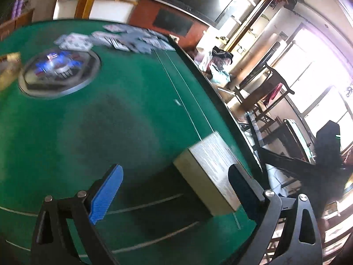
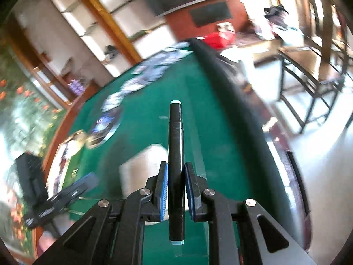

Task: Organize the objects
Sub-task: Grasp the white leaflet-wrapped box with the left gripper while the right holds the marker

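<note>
**Green felt bench, a black marker held above it**

Green felt covers the round bench (image 1: 66,137), where the right gripper (image 2: 175,190) has its jaws pinching a black marker (image 2: 175,154) with pale caps at both ends. The marker runs lengthwise between the blue pads (image 2: 162,194) and juts forward over the felt, clear of the surface. Just beyond and to the left of it in the right wrist view lies a pale rectangular box (image 2: 141,167), blurred. In the left wrist view the same box (image 1: 211,170) rests on the felt near the bench's dark padded edge (image 1: 220,92). The left gripper (image 1: 174,187) hangs above the bench with its jaws spread wide and nothing between them; its right finger overlaps the box in the view, though contact cannot be told. A spread of playing cards (image 1: 123,38) lies along the far side of the felt, beside a round panel (image 1: 59,72) set in the bench's middle. Chairs (image 1: 271,88) stand by bright windows.
</note>
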Tool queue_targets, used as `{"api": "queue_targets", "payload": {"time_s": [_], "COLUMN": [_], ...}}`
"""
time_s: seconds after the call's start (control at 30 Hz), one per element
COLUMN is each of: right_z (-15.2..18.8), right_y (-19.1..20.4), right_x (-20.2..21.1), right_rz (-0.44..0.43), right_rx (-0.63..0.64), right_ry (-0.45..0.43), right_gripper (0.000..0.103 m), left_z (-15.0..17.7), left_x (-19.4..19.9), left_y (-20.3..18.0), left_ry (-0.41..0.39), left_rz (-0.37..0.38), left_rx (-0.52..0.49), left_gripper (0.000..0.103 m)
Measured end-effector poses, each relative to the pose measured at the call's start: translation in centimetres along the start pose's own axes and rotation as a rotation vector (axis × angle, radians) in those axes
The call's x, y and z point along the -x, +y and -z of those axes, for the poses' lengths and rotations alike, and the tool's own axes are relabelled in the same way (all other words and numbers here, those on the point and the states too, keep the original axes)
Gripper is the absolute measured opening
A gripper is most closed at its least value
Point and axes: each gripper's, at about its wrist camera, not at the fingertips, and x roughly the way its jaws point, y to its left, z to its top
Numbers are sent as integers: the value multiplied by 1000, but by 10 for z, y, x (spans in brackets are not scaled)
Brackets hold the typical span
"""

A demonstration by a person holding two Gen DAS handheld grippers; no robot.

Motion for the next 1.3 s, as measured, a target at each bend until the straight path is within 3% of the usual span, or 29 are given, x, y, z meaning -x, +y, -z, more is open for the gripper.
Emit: {"api": "queue_targets", "payload": {"time_s": [0.17, 0.4, 0.53, 0.67, 0.9, 1.0, 1.1, 1.13, 1.2, 1.23, 1.3], "right_z": [6, 24, 33, 32, 22, 23, 21, 21, 22, 22, 21], "right_y": [-6, 60, 83, 73, 35, 32, 26, 24, 20, 19, 18], "right_x": [-36, -56, -75, -75, -65, -61, -61, -61, -60, -60, -58], "right_rz": [-71, -197, -222, -224, -194, -197, -211, -216, -226, -228, -223], "right_rx": [-24, 83, 112, 82, 0, 0, -21, -30, -45, -48, -51], "right_ry": [100, 163, 195, 178, 138, 136, 128, 126, 124, 124, 121], "right_gripper": [16, 16, 16, 16, 16, 16, 17, 17, 17, 17, 17], "left_z": [7, 0, 2, 11, 14, 13, 13, 12, 10, 9, 6], "left_x": [-14, 0, 13, 18, -6, -27, -39, -42, -36, -34, -31], "left_y": [-3, 24, 28, 14, -12, -21, -18, -18, -16, -16, -9], "left_ry": [45, 18, 14, 11, 8, 65, 81, 83, 55, 55, 67], "left_rz": [-11, -42, -106, -229, -310, -404, -415, -419, -413, -400, -350], "left_rx": [18, 55, 22, -39, -34, -68, -82, -107, -122, -123, -116], "left_gripper": [96, 96, 96, 96, 101, 101, 101, 100, 74, 68, 68]}}
